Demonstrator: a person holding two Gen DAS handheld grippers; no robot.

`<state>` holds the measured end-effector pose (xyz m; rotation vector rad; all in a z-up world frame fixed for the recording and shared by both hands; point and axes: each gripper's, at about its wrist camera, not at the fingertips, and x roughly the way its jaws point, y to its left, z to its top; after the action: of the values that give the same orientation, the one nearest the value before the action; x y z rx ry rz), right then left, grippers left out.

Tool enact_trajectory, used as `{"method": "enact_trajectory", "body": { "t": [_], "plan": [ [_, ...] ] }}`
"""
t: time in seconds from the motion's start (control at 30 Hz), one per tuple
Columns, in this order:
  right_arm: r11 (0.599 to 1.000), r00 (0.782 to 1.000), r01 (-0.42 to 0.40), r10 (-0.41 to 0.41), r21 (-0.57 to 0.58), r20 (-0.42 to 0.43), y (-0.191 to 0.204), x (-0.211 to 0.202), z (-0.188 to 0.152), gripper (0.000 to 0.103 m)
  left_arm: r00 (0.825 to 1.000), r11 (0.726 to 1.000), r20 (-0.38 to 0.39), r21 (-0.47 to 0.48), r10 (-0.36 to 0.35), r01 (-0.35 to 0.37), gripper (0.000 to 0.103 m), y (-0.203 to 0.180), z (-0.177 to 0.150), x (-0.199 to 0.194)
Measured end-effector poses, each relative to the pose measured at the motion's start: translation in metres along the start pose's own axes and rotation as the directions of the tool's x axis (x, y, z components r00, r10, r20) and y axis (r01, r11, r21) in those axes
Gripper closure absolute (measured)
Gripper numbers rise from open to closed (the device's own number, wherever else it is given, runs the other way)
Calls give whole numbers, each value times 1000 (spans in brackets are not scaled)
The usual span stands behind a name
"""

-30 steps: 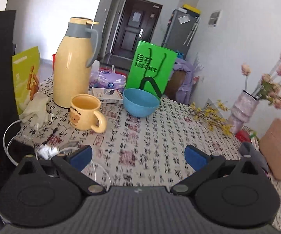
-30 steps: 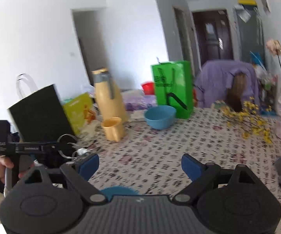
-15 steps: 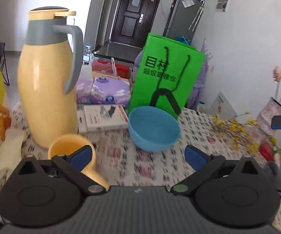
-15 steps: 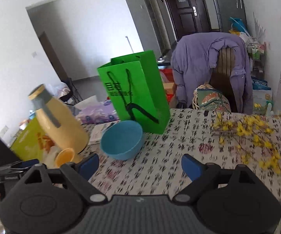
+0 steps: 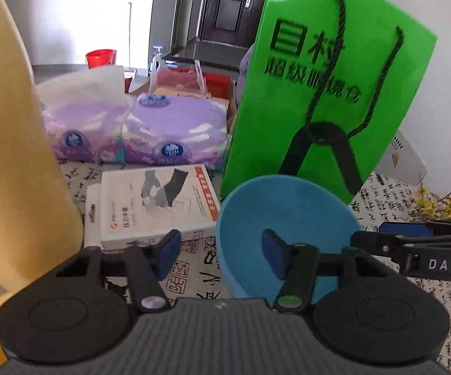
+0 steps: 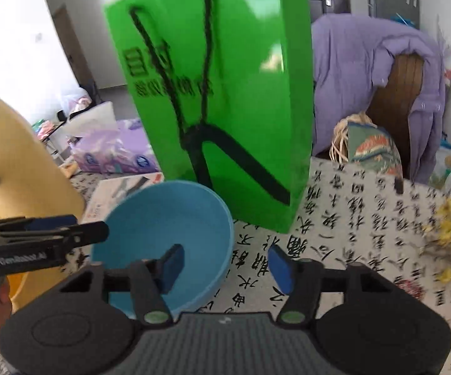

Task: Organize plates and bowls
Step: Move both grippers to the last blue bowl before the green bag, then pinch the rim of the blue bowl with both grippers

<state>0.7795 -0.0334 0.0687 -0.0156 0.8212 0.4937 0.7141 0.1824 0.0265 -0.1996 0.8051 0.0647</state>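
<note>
Reading "DAS" on right gripper (image 5: 425, 247), blue bowl (image 5: 288, 218)

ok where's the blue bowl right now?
The blue bowl sits on the table in front of the green bag, right of the white box, with the left gripper and right gripper straddling opposite rims.

One blue bowl (image 5: 288, 215), one green bag (image 5: 325, 93), one yellow flask (image 5: 12, 156), two purple tissue packs (image 5: 175, 131), one white box (image 5: 153, 206), one red bucket (image 5: 100, 57), two claws, one desk (image 6: 366, 218).
</note>
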Motion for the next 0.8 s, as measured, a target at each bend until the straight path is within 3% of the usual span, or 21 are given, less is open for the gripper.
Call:
{"method": "enact_trajectory", "body": {
  "t": [0.2, 0.27, 0.57, 0.8],
  "plan": [
    [999, 1000, -15, 15, 39, -12, -3, 23, -11, 72, 999, 1000, -41, 15, 6, -6, 88, -5, -10, 18],
    [998, 999, -30, 31, 57, -14, -5, 25, -13, 87, 999, 1000, -41, 11, 4, -4, 89, -6, -12, 17],
    [999, 1000, 18, -18, 50, 3, -6, -4, -18, 96, 999, 1000, -35, -21, -13, 12, 95, -24, -13, -13],
    [998, 996, 47, -50, 49, 76, -22, -78, -19, 96, 998, 998, 24, 10, -59, 59, 95, -76, -8, -69]
  ]
}}
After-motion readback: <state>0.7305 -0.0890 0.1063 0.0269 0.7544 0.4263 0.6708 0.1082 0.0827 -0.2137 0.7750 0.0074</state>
